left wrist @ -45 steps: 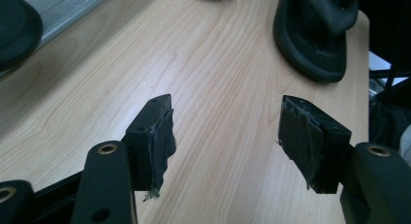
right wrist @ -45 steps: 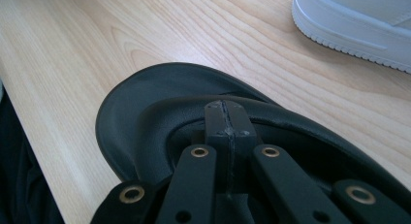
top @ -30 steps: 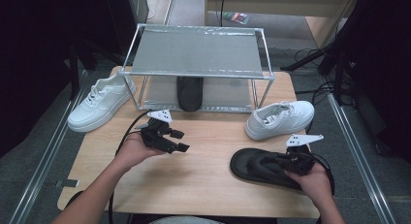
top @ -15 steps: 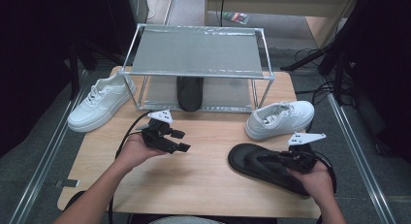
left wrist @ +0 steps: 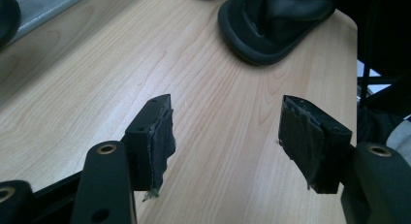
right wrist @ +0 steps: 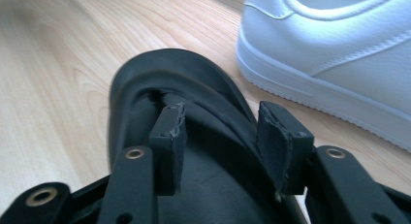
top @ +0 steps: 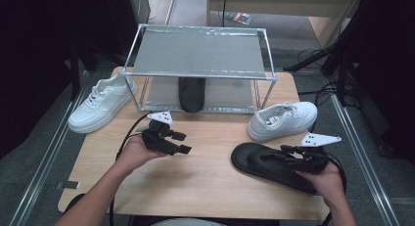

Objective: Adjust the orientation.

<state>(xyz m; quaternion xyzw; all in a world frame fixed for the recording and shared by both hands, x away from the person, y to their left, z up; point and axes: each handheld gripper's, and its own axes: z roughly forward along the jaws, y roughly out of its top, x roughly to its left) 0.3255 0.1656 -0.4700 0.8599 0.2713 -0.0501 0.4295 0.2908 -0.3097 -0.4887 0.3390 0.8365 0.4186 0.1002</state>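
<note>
A black slipper [top: 264, 163] lies flat on the wooden table [top: 205, 177] at the front right. My right gripper [top: 286, 156] sits over its heel end and points left. In the right gripper view the slipper's strap [right wrist: 213, 112] runs between the jaws of this gripper [right wrist: 223, 124]. They have just been opening and the pads [right wrist: 169, 129] stand off the strap. My left gripper [top: 184, 142] hovers open and empty left of the table's middle. In its own view its jaws [left wrist: 228, 122] frame bare wood, with the slipper [left wrist: 276, 25] beyond.
A white sneaker [top: 283, 119] stands just behind the slipper, close to the right gripper. Another white sneaker [top: 100, 102] sits at the far left. A metal-framed rack [top: 198, 52] stands at the back with a second black slipper [top: 191, 93] under it.
The right gripper's jaws have parted and let go of the slipper's strap. That hand has drawn slightly to the right. The left gripper stays put.
</note>
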